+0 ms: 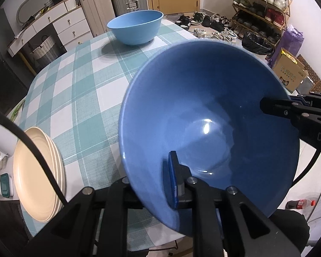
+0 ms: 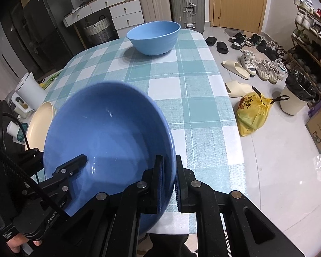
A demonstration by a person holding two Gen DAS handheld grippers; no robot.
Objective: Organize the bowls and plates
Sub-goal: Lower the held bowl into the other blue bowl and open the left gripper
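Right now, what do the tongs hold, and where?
Both tongs, left and right, pinch the dark blue bowl by its rim, on opposite sides.

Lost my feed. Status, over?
Both tools, left and right, clamped on dark bowl rim, lifted. Light bowl far. Plates left. Path open.

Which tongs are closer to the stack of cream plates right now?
Left. The left tongs clamp the dark bowl on the rim nearest the plates. The right tongs clamp the opposite rim, with the bowl between them and the plates.
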